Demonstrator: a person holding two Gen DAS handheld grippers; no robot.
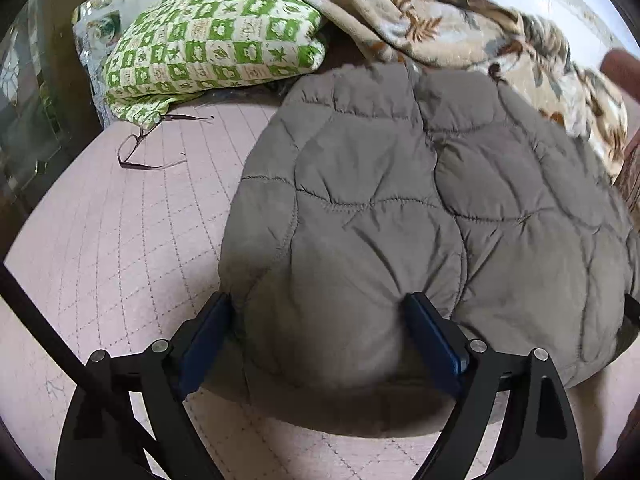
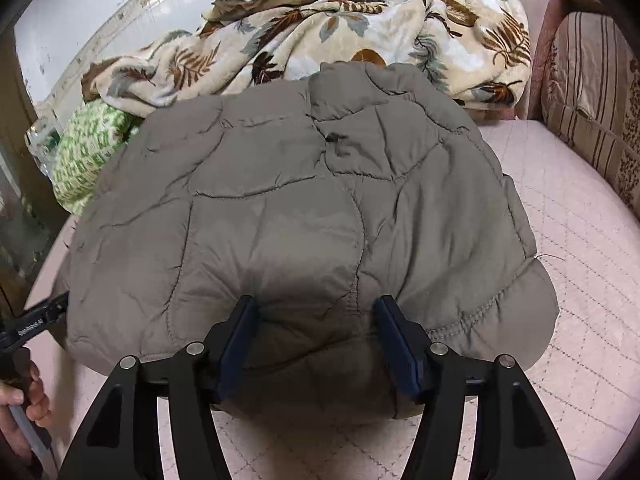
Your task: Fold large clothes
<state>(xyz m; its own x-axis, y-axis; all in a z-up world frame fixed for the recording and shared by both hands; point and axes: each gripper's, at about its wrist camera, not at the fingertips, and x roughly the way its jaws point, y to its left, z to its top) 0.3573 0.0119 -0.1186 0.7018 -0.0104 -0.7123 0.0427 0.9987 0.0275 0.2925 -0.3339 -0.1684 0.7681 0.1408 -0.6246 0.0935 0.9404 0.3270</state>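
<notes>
Pink mattress [image 1: 120,240]: leaf blanket [image 2: 320,36], green pillow [image 1: 212,40] crowd jacket [image 2: 300,208].

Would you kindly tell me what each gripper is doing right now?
Left gripper: jaws wide, closed on the near edge of the grey-brown quilted padded jacket.
Right gripper: jaws pinching the same jacket's near edge.

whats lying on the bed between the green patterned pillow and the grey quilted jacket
A pair of glasses, arms open, on the pink bedcover; the left wrist view shows it. The rest of that stretch is bare.
</notes>
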